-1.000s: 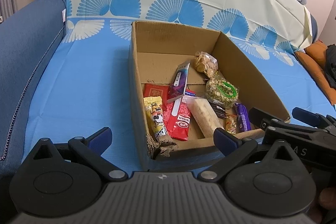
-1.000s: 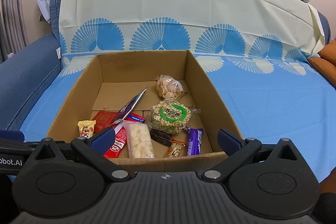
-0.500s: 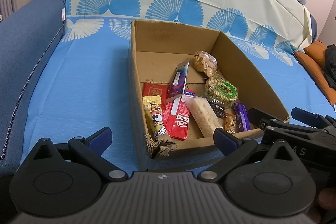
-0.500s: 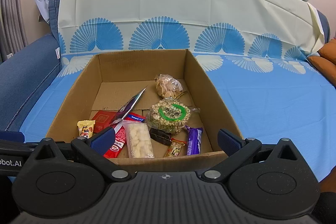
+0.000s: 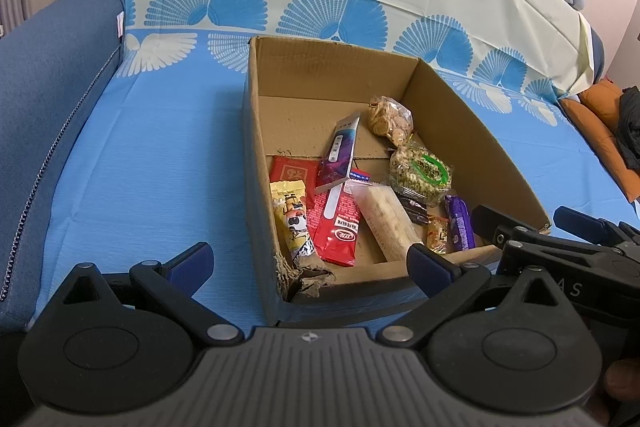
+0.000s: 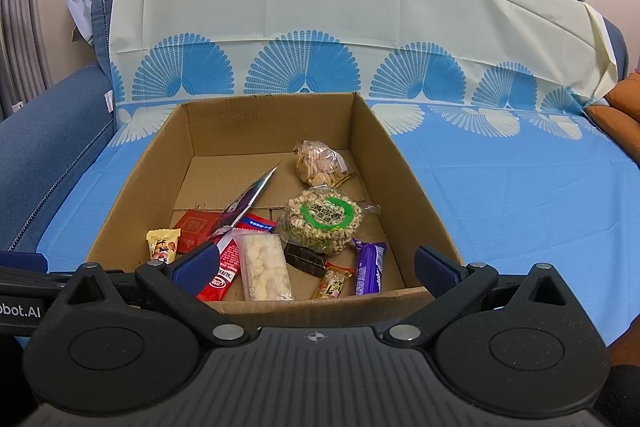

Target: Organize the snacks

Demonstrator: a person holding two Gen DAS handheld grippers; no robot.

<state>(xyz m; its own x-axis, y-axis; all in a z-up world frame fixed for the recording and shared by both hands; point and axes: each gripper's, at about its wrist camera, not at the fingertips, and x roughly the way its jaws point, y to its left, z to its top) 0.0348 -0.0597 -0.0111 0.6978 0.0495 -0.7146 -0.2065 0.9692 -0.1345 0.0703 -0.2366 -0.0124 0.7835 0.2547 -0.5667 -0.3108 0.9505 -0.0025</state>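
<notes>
Crinkly snack packets (image 6: 320, 219) in a torn-cornered cardboard box (image 6: 404, 163)

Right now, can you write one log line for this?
left gripper: open, empty | right gripper: open, empty | snacks: in cardboard box | blue cloth: under box

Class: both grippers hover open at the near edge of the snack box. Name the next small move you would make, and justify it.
Probably ease the right gripper forward and down toward the purple bar. It lies near the front wall of the cardboard box, apart from its neighbours, and both grippers are open and empty, the left gripper too.
</notes>
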